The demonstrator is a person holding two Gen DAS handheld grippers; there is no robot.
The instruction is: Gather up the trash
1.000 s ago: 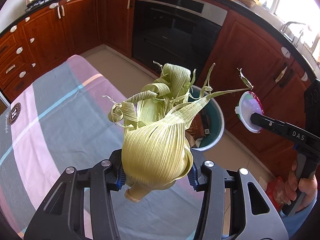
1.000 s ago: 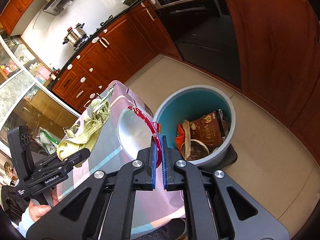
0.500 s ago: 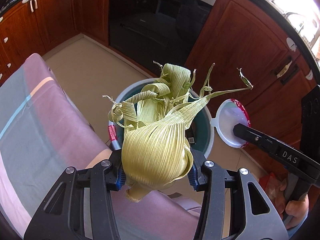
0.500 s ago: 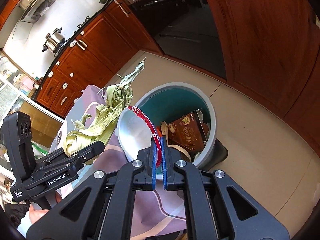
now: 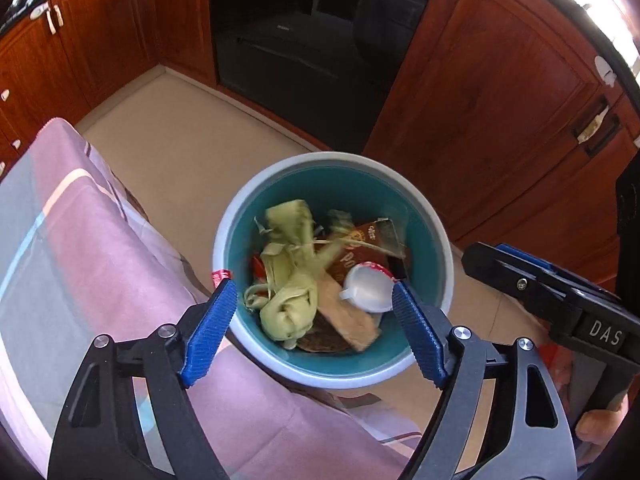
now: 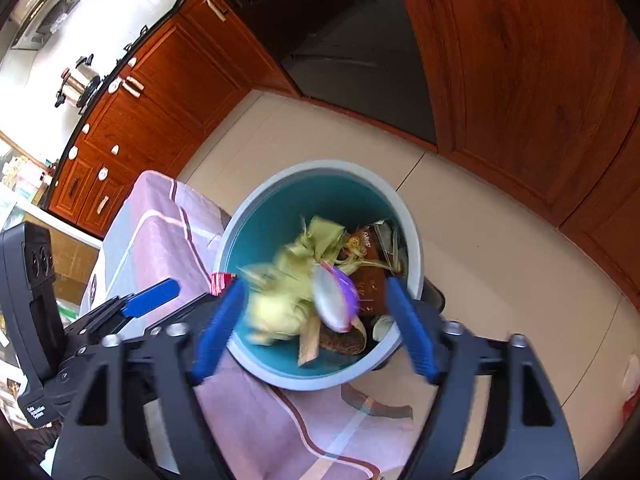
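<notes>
Beige tiled floor [image 5: 168,152], teal bin [image 5: 436,240] standing on it (rubbish inside), cloth-draped table [image 5: 92,264] beside

Count, both wrist views.

Bins: 1, a round waste bin [image 5: 334,372] with teal inside and pale rim, centre of frame.

Items in bin: corn husk bundle [image 5: 292,280], 1; white lid with red rim [image 5: 366,288], 1; brown printed packet [image 5: 360,246], 1; tan flat strip [image 5: 344,316], 1. More lies beneath, too hidden to count.

Tools: 2. Left tool [image 5: 316,328], lower centre; right tool [image 6: 312,328], lower centre. Blue pads: 2 on each, set wide, nothing between them.

Surfaces: 1, under a striped pink-grey cloth [image 5: 80,248], left of frame.

Ovens: 1, the black oven [image 5: 304,48], top centre.

Pots: 1, steel pot [image 6: 78,82], upper left, right wrist view.
</notes>
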